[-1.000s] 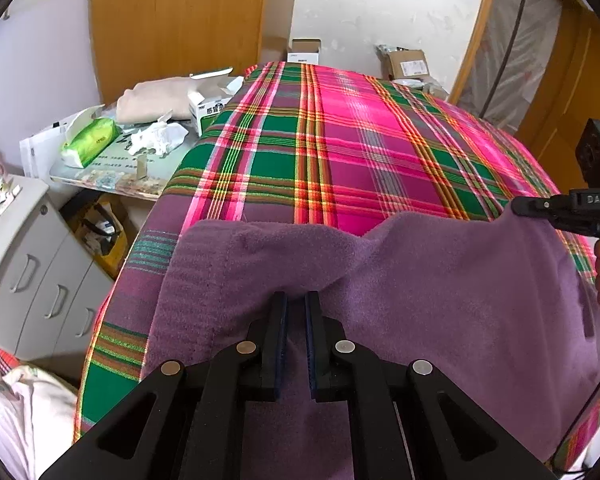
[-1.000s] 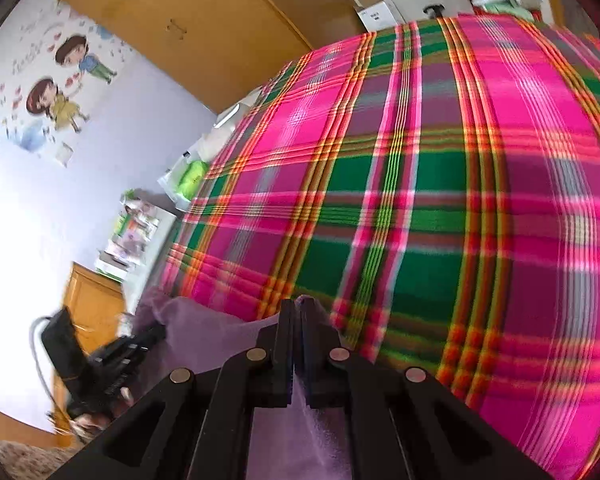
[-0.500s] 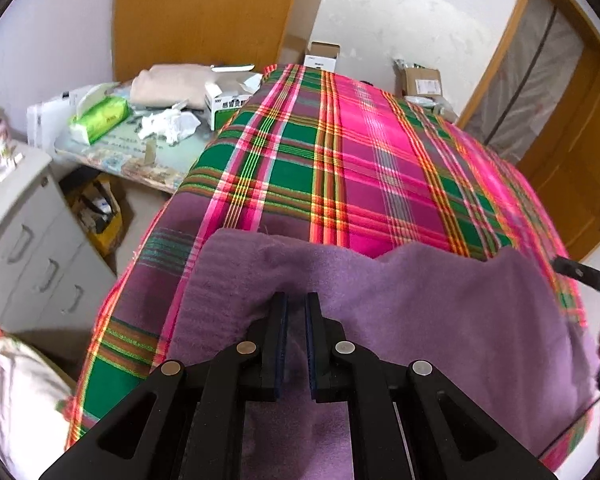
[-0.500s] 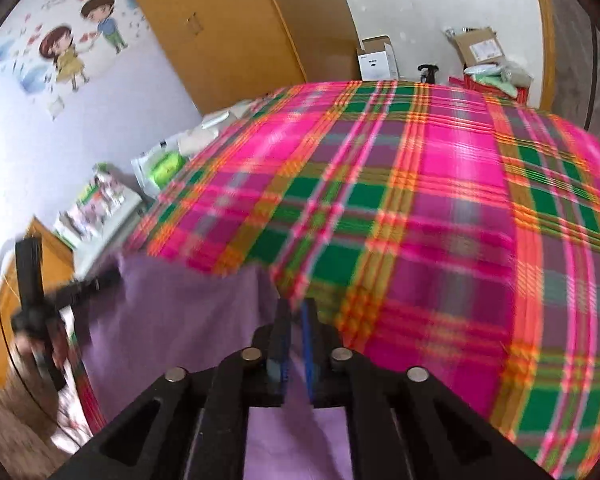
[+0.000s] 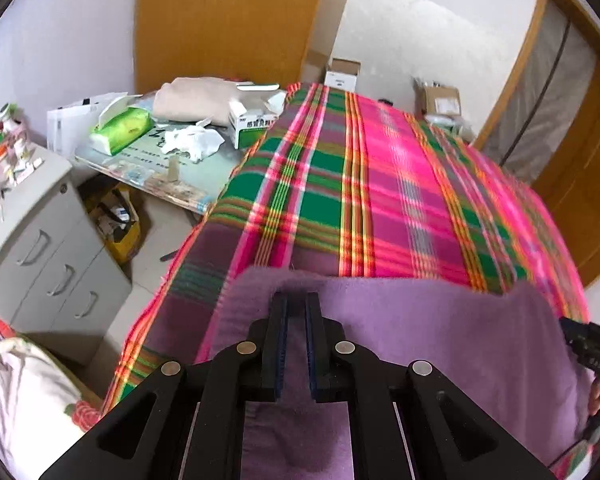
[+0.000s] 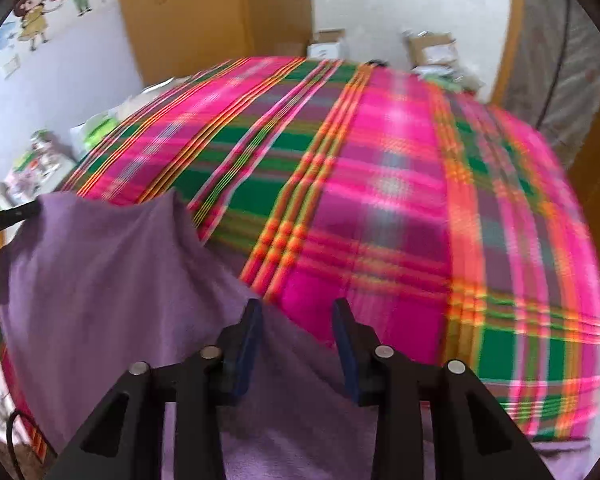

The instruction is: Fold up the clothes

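Note:
A purple fleece garment lies across the near end of a bed covered by a pink and green plaid blanket. My left gripper is shut on the garment's near left edge, with cloth pinched between the pads. In the right wrist view the same purple garment spreads leftward over the plaid blanket. My right gripper stands open above the garment's edge, its fingers wide apart. The right gripper's body shows at the left view's right edge, and the left gripper's tip at the right view's left edge.
Left of the bed is a low table with a green tissue pack, a small box and crumpled tissues. A grey drawer cabinet stands nearer. Cardboard boxes sit beyond the bed's far end, below a wooden wardrobe.
My right gripper has opened and let go of the garment. Both grippers have drawn back toward the near end of the bed, and the garment's edge has come nearer with them.

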